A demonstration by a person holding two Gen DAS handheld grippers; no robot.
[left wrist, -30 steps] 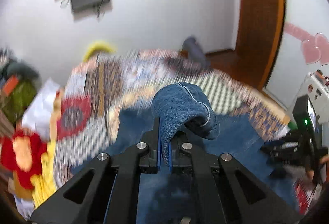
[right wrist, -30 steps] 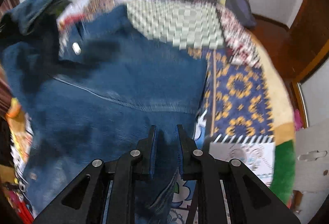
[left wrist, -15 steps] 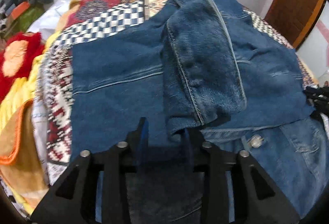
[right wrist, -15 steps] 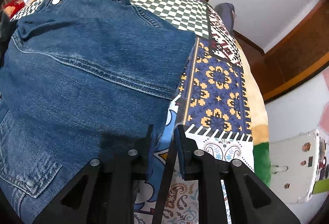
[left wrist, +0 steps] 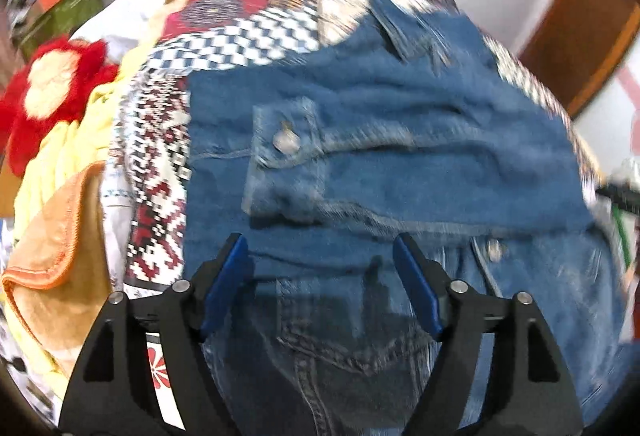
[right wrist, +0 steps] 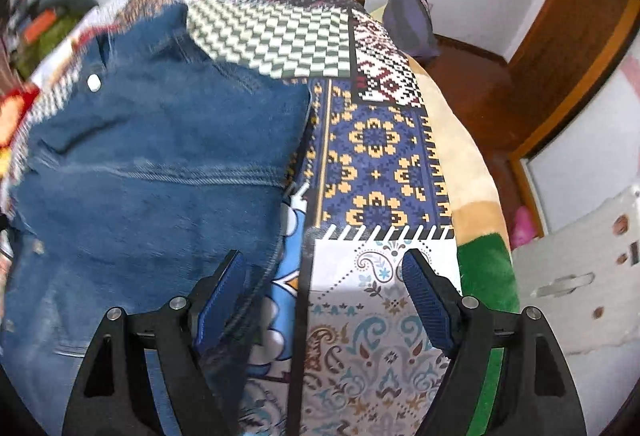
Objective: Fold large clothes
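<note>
On one patchwork bedspread [right wrist: 376,139] lies one denim jacket [left wrist: 400,163], both grippers, left [left wrist: 320,256] and right [right wrist: 322,268], opening, gripping nothing

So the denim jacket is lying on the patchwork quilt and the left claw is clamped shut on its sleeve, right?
Not quite. The denim jacket does lie on the patchwork quilt, but the left claw is not clamped on its sleeve: the left wrist view shows its jaws opening wide above the fabric, pinching nothing.
</note>
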